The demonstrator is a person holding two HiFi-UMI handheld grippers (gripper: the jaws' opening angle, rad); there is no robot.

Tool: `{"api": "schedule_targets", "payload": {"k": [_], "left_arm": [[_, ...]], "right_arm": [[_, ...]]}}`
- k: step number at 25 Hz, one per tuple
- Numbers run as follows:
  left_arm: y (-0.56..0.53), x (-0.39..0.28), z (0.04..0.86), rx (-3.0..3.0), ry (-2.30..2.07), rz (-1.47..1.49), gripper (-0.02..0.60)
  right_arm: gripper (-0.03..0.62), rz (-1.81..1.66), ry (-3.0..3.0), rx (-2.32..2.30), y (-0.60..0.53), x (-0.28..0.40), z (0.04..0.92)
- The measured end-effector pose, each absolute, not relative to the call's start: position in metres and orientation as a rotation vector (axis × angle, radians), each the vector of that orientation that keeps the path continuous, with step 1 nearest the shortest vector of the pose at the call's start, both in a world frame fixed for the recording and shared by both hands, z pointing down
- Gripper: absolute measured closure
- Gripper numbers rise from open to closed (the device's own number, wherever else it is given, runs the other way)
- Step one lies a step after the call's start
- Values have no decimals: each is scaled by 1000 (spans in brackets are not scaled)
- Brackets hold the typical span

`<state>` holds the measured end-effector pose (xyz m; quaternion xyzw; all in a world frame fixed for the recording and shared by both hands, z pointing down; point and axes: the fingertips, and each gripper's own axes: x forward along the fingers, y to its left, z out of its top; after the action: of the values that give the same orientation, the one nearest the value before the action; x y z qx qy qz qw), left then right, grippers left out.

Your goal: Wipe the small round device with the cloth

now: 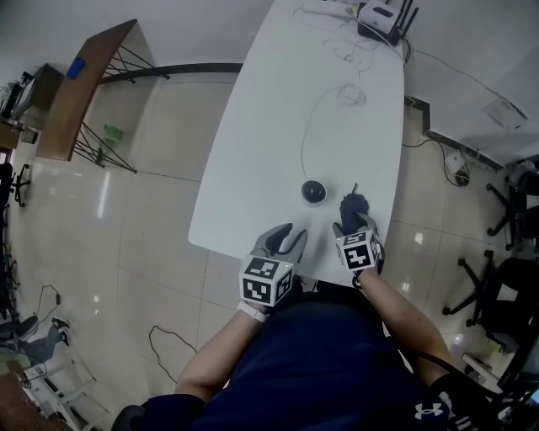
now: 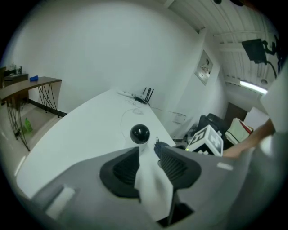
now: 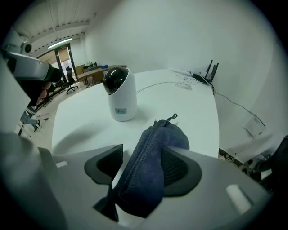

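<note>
Blue cloth (image 3: pixel 150 168) between wide-apart jaws of the right gripper (image 3: pixel 142 152), small round device (image 3: pixel 119 95) just beyond

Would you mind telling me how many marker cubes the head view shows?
2: one cube on the left gripper, another cube on the right gripper, both by the table's near edge.

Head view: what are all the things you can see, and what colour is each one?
table: one, white, under everything.
small round device: one, white with a black dome, near the table's front edge.
cloth: one, dark blue, on the table right of the device.
cable: one, white, curving behind the device.
box with antennas: one, white and black, far end.
side table: one, brown, far left.
left gripper: grey, open, empty.
right gripper: grey, open, cloth between its jaws.
</note>
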<state>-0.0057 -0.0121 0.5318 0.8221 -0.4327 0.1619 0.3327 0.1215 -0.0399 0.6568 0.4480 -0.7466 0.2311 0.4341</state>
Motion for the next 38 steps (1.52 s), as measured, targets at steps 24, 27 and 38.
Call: {"api": "schedule_targets", "payload": {"k": [24,27,38], "left_arm": [[-22,0,541,2102,-1135,362,486],[-24,-4,541,2091,-1140,348,486],[-13,-19,545,2054,-1186,297,488]], "right_arm": [[529,1202,-2120,1274,-65,160,634],[530,1156,-2185,1271,-80,154,613],[528,285,-2469,918,-92,51,515]]}}
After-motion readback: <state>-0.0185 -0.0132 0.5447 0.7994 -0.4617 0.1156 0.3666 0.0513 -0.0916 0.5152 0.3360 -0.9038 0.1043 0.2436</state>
